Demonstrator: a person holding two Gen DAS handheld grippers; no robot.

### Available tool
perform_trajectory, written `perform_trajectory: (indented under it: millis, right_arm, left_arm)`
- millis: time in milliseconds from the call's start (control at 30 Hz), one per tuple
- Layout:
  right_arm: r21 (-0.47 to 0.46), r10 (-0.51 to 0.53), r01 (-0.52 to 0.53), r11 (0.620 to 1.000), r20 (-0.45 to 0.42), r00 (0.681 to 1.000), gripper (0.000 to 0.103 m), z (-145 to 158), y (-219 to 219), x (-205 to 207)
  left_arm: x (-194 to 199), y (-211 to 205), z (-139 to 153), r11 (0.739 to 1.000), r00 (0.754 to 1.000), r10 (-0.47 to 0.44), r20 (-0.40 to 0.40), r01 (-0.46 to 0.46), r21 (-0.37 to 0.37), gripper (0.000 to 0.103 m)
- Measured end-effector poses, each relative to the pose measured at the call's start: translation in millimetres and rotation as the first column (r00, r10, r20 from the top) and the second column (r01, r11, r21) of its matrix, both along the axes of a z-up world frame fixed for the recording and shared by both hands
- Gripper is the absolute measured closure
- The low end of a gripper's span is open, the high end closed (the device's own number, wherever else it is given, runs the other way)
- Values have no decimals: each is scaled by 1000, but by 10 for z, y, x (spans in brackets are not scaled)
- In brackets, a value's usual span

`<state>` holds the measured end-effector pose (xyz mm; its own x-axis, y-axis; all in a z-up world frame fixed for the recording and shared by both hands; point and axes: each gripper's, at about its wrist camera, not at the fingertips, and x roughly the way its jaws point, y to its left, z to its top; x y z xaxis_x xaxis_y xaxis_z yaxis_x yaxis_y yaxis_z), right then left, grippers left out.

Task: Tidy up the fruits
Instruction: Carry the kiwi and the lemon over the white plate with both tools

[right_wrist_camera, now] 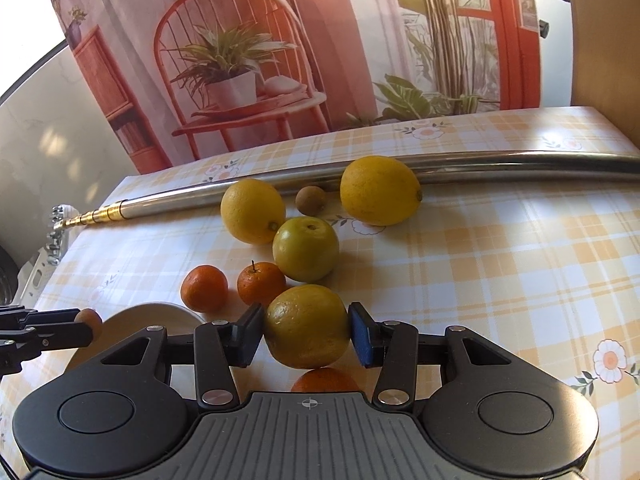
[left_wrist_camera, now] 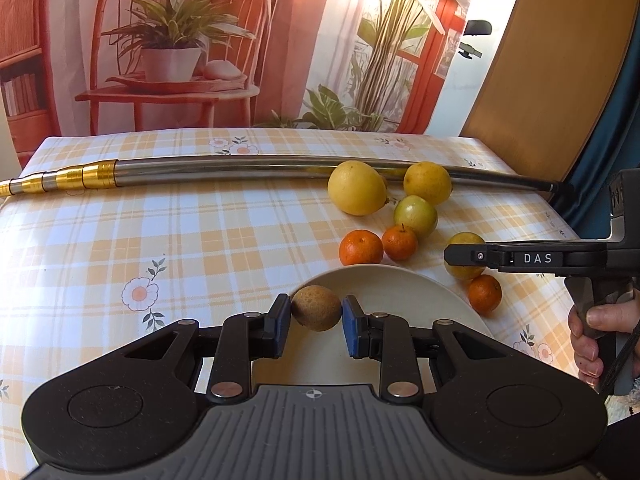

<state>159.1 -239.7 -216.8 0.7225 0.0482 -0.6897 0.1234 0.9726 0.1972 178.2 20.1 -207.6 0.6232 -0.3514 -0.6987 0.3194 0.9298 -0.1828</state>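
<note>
- Left wrist view: the left gripper [left_wrist_camera: 316, 314] is clamped on a small brown fruit [left_wrist_camera: 316, 307], one blue pad [left_wrist_camera: 351, 330] on each side of it, held above the near rim of a white plate [left_wrist_camera: 404, 288].
- The plate sits on a table covered by a yellow checked cloth [left_wrist_camera: 160, 232] printed with flowers.
- Right wrist view: the right gripper [right_wrist_camera: 306, 330] is closed around a yellow-green citrus fruit [right_wrist_camera: 306, 326]; both pads press its sides, and whether it is lifted off the cloth I cannot tell.
- A small orange [right_wrist_camera: 324, 380] lies just under that fruit, partly hidden by the gripper body.
- Beyond it lie two more small oranges [right_wrist_camera: 204, 288] side by side, and a green round fruit [right_wrist_camera: 306, 249] touching the right one of them.
- Farther back sit two large yellow lemons [right_wrist_camera: 380, 190] with another small brown fruit [right_wrist_camera: 311, 200] between them.
- A long metal pole [left_wrist_camera: 240, 168] with gold rings at one end lies across the far part of the table, just behind the lemons.
- A person's hand [left_wrist_camera: 592, 340] grips the right gripper's handle at the right edge of the left wrist view.
- A printed backdrop [left_wrist_camera: 180, 40] showing a red chair and potted plants hangs behind the table.
</note>
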Motion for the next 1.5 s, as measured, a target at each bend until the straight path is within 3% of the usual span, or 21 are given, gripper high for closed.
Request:
perform_trajectory:
  millis: [700, 1300, 1500]
  right_arm:
    - [-2, 102, -102, 995, 59, 993, 61, 259, 330, -214]
    - [-12, 186, -186, 982, -23, 982, 61, 109, 650, -200]
    - [-76, 214, -219, 973, -73, 974, 61, 16, 801, -194]
  left_arm:
    - [-146, 16, -9, 1000, 1000, 7, -10, -7, 18, 73]
    - [-253, 64, -96, 1000, 999, 17, -40, -16, 26, 73]
    - [-295, 110, -152, 999, 997, 32, -70, -32, 0, 73]
